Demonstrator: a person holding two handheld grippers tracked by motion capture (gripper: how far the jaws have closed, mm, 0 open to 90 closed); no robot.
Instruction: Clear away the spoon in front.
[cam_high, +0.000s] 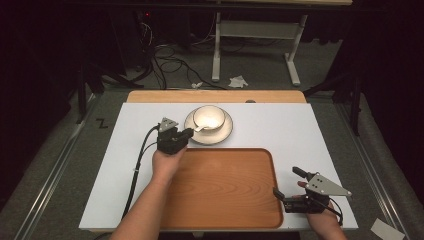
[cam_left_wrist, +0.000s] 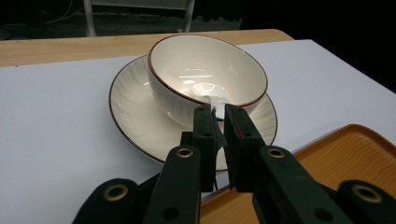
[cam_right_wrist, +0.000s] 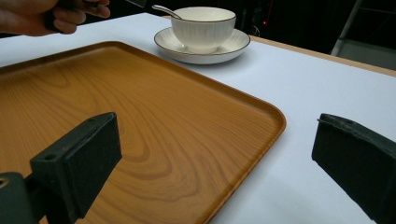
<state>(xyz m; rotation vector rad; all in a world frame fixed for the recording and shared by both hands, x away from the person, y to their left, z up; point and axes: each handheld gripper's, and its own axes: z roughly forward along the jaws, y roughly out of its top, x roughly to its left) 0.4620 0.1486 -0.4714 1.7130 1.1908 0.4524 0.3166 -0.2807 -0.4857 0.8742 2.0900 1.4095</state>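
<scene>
Right gripper (cam_high: 289, 196) sat at bench's near right corner beside tray (cam_high: 225, 200), jaws wide, empty; left gripper (cam_left_wrist: 218, 122) nipped spoon (cam_high: 198, 128) handle in bowl (cam_high: 209, 117) on saucer (cam_high: 222, 134), far centre; thin grip, spoon could slip or tip bowl.
</scene>
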